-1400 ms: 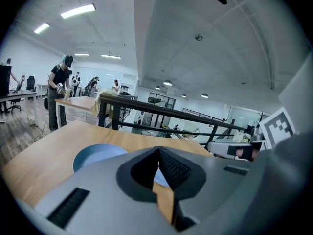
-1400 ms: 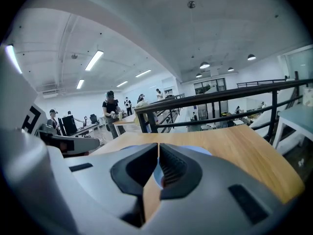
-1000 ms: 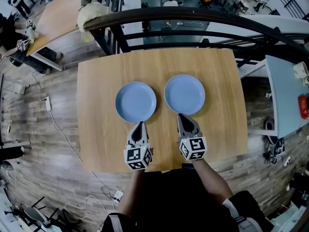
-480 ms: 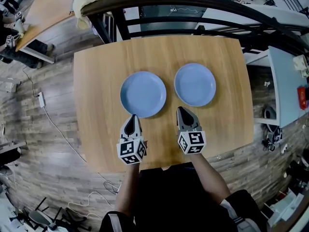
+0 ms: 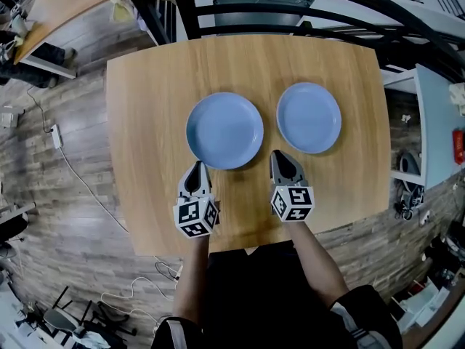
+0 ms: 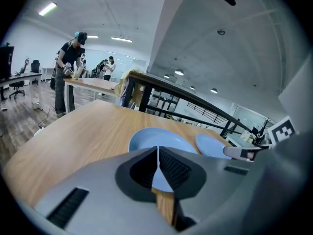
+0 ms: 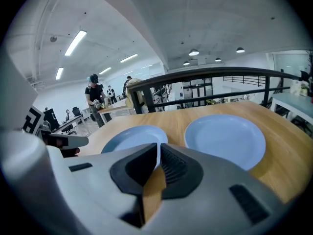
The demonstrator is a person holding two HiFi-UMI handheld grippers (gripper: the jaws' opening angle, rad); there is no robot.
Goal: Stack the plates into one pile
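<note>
Head view: two blue plates, unstacked.
The left plate [image 5: 224,130] and right plate [image 5: 309,118] lay apart on the table [image 5: 145,115]. My left gripper [image 5: 195,167] and right gripper [image 5: 282,155], both pressed together and empty, sat just short of the near rims. Risk: closed tips could shove a plate instead of gripping it.

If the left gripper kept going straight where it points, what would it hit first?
Probably the near rim of the left blue plate, just ahead of the left gripper and its shut tips. Tilted downward, it might touch the table just short of it first; depth is unclear.
</note>
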